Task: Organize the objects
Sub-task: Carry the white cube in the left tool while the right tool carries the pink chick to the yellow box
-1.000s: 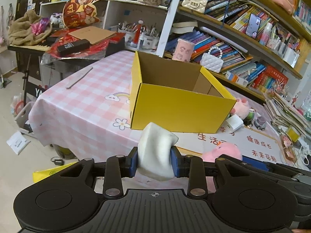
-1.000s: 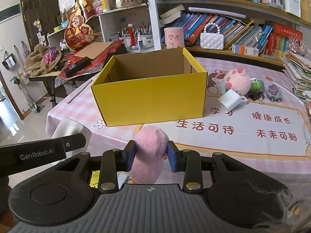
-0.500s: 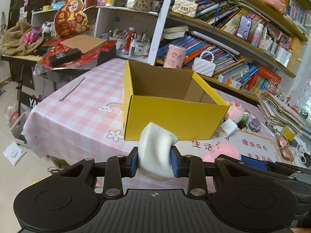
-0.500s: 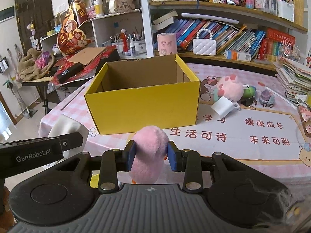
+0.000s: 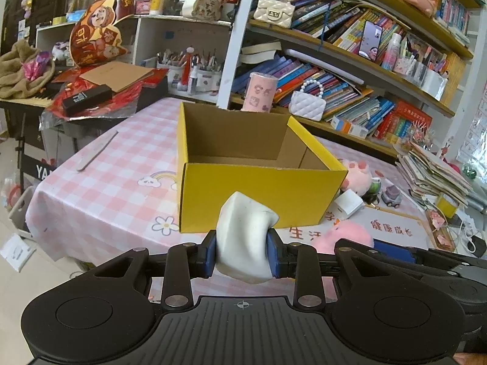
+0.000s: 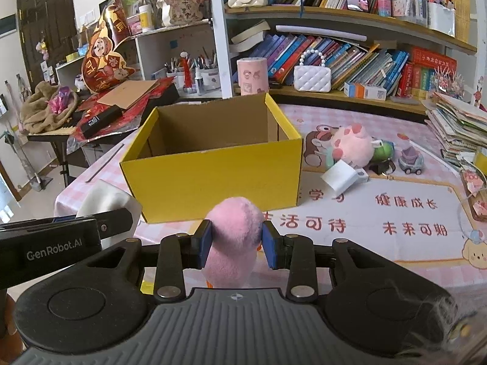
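Both grippers have drawn nearer the yellow cardboard box (image 5: 258,188), which now shows more of its bare brown interior than a second ago. Left gripper (image 5: 242,254): blue pads closed tight on a white soft object (image 5: 245,240), held in the air before the box's near wall. Right gripper (image 6: 236,245): pads pinched on a pink plush toy (image 6: 232,240), likewise short of the box. Box: open-topped, standing upright on the pink checked tablecloth (image 5: 100,188). To its right on the table: a second pink plush (image 6: 353,146), a white block (image 6: 339,176), a green toy (image 6: 383,150) and a small toy car (image 6: 411,158), grouped close together. Behind: a bookshelf (image 6: 350,57) with a white quilted handbag (image 6: 312,77).
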`<act>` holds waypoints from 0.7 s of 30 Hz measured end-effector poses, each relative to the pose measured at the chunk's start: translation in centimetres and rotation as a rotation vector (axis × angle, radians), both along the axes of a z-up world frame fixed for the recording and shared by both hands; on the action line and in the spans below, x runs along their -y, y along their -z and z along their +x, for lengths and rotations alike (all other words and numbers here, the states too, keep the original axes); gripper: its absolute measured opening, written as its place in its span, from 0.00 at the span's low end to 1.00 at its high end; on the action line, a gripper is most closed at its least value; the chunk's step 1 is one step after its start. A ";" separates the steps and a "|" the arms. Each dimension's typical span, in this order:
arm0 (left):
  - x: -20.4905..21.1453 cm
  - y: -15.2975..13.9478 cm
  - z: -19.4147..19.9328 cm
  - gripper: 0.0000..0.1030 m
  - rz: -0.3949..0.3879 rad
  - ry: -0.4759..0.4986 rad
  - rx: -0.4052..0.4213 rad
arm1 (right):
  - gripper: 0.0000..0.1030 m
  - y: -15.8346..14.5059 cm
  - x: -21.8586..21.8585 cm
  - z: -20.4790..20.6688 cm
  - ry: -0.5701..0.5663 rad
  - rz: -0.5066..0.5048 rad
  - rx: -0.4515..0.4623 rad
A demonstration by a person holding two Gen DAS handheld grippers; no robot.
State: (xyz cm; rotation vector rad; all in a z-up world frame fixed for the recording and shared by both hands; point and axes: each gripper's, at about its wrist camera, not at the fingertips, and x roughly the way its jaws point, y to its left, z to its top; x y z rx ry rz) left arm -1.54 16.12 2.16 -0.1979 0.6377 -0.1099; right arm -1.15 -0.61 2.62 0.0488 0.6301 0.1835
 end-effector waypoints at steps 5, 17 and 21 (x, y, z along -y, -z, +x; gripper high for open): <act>0.2 -1.1 1.2 0.30 0.000 -0.002 0.025 | 0.32 -1.1 0.1 1.5 -0.016 0.018 0.024; 0.6 -4.3 6.6 0.30 -0.009 -0.059 0.113 | 0.32 -5.3 0.6 8.5 -0.073 0.028 0.155; 1.0 -4.0 9.5 0.30 -0.009 -0.090 0.106 | 0.32 -5.5 0.7 12.3 -0.094 0.013 0.166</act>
